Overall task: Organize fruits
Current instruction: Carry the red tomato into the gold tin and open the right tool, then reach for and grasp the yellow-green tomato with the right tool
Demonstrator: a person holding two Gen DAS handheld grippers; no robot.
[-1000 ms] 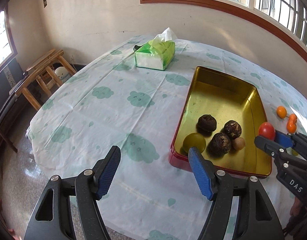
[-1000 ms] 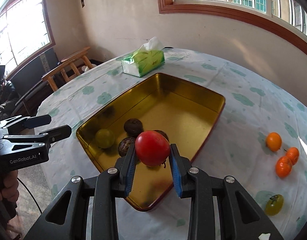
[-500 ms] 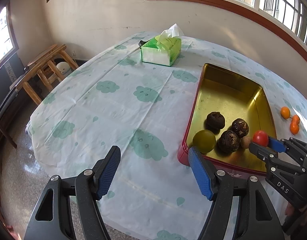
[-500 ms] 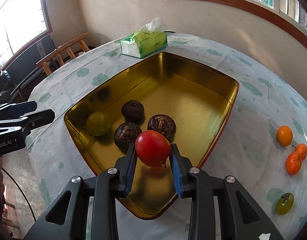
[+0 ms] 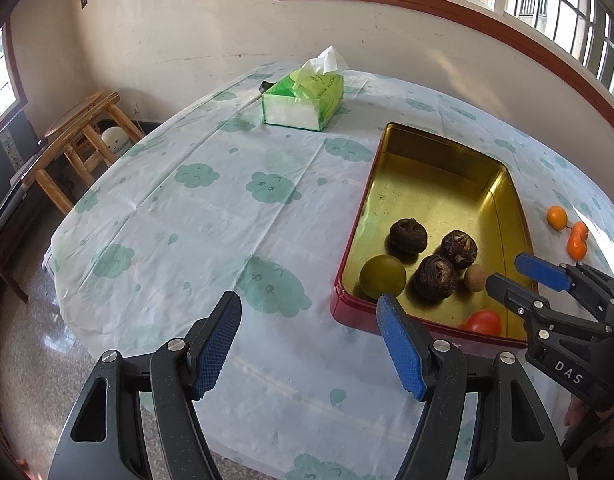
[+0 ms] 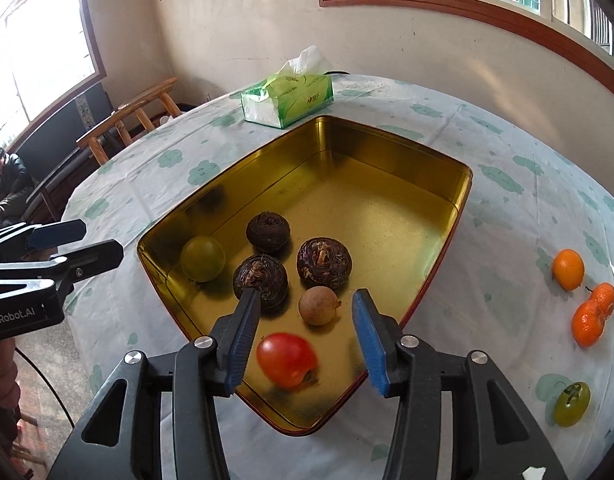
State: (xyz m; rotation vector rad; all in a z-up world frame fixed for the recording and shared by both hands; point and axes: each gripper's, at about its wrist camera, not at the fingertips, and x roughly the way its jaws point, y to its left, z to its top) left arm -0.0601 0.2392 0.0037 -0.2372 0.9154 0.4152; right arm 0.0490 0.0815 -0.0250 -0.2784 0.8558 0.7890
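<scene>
A gold tin tray (image 6: 391, 204) (image 5: 435, 184) lies on the table. In it are a red tomato (image 6: 286, 358) (image 5: 483, 322), a green fruit (image 6: 203, 258) (image 5: 383, 277), three dark round fruits (image 6: 323, 263) and a small brown fruit (image 6: 319, 305). My right gripper (image 6: 307, 336) (image 5: 519, 276) is open above the tray's near corner, with the tomato loose between its fingers. My left gripper (image 5: 311, 344) is open and empty over the tablecloth, left of the tray. Three oranges (image 6: 569, 269) and a green tomato (image 6: 571, 403) lie on the cloth to the right.
A green tissue box (image 5: 305, 98) (image 6: 287, 98) stands at the far side of the table. Wooden stools (image 5: 83, 140) stand on the floor to the left. The table edge runs close below my left gripper. A person (image 6: 7, 176) sits far left.
My right gripper has opened and let go of the red tomato, which now lies in the tray's near corner. My left gripper has stayed open.
</scene>
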